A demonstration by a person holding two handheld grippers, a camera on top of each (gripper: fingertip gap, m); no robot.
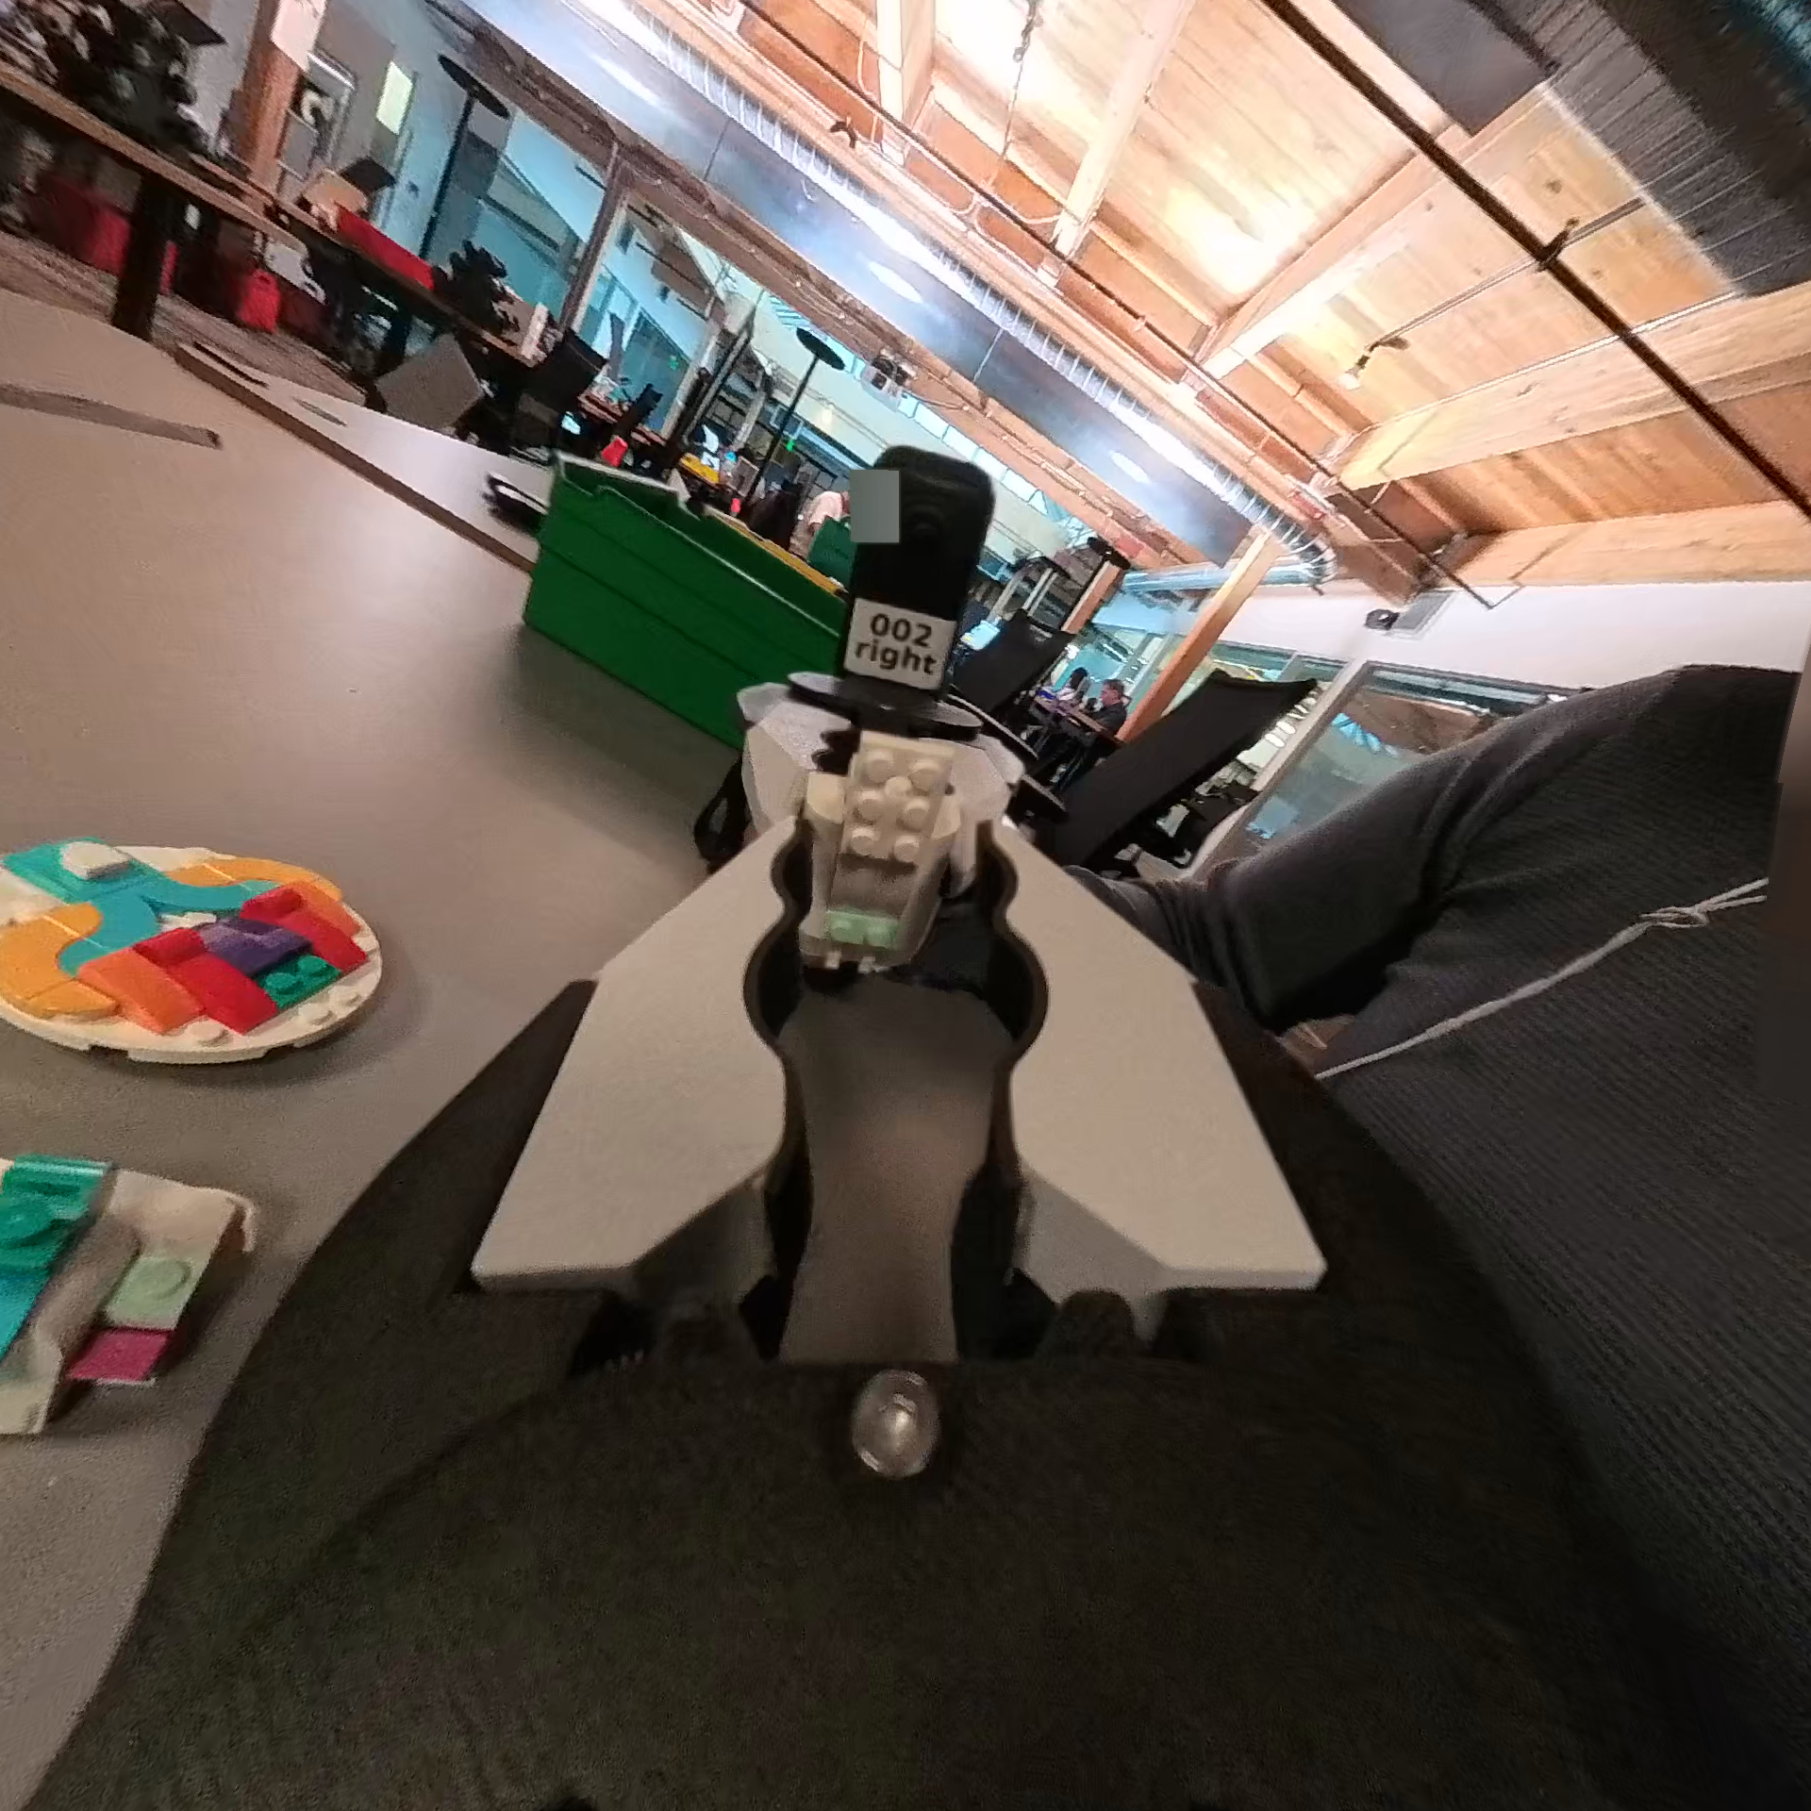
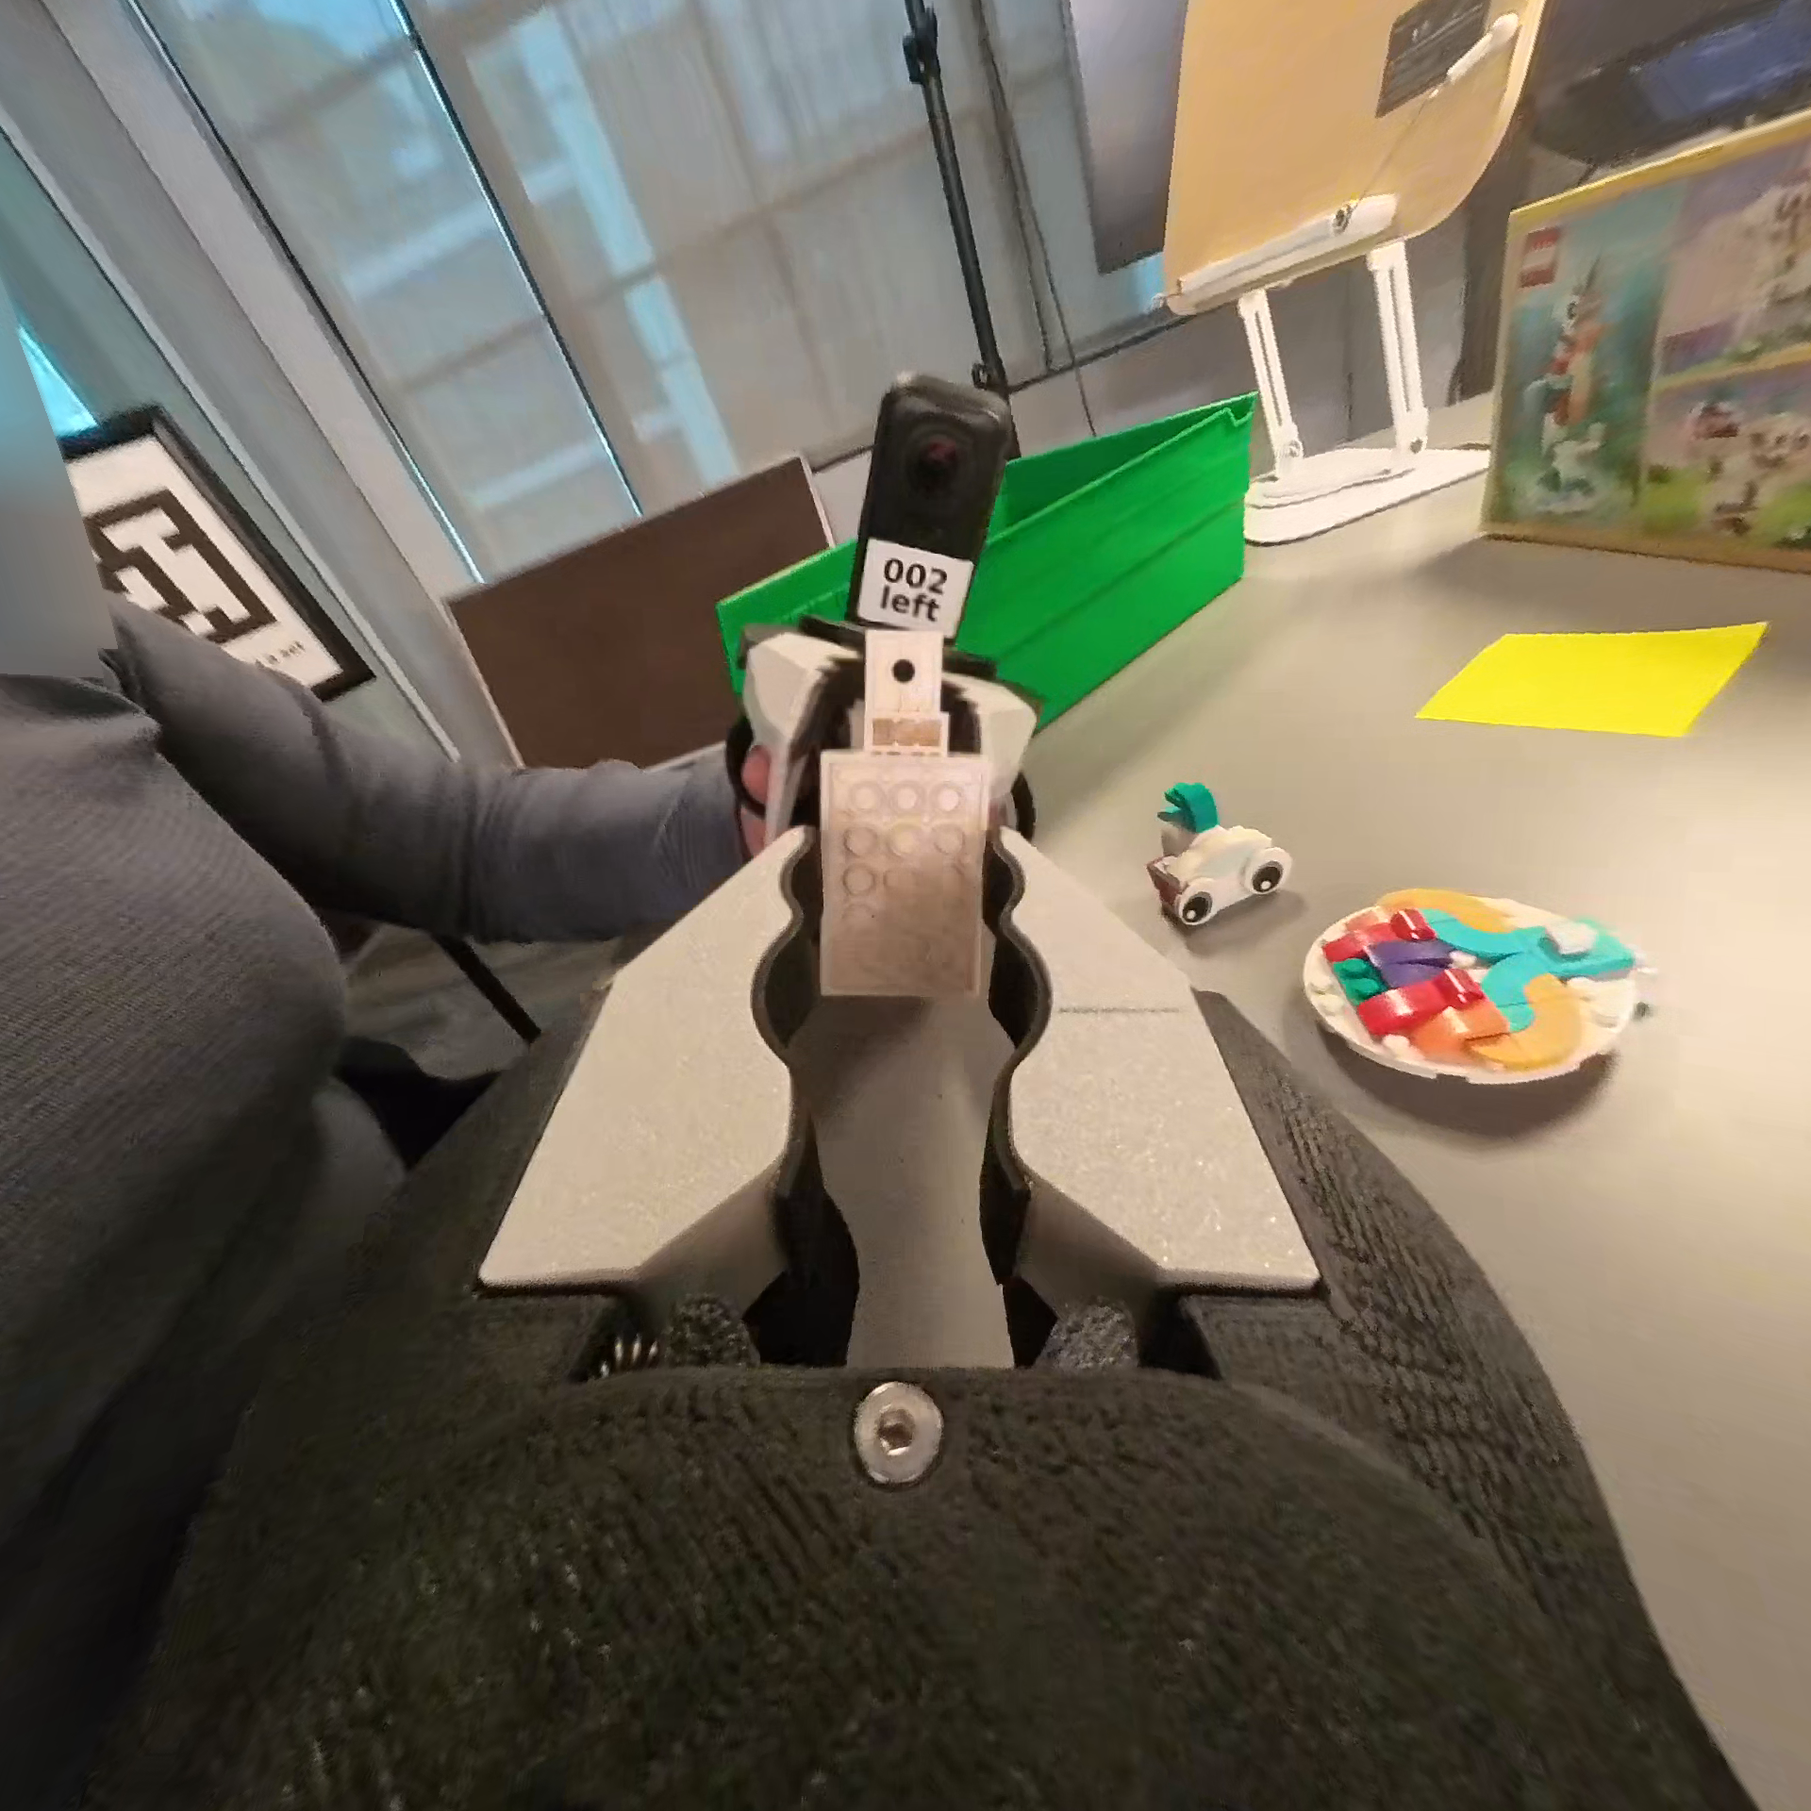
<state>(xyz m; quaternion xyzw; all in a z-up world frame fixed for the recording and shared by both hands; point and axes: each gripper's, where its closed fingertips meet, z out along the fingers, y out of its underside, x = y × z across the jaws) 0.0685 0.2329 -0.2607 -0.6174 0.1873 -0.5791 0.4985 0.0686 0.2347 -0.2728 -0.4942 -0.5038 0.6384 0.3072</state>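
Held piece: a small white studded brick assembly [image 1: 887, 862] with a pale green part at its near end, raised above the grey bench [image 1: 245, 666] between the two grippers.
Left gripper [image 1: 887, 941]: grey fingers nearly closed on the assembly's near end.
Right gripper [image 2: 902, 902]: fingers drawn close on a white plate [image 2: 902, 882] seen from its underside, tubes showing; it met the left gripper head-on.
Near bench items: a round white plate of coloured tiles [image 2: 1470, 980]; a small white brick car with teal top [image 2: 1215, 862] beside it.
Farther off: a green plastic bin [image 2: 1107, 549], a yellow paper sheet [image 2: 1597, 676], a boxed brick set [image 2: 1666, 363].
Person: grey sleeves [image 2: 470, 833] behind the grippers.
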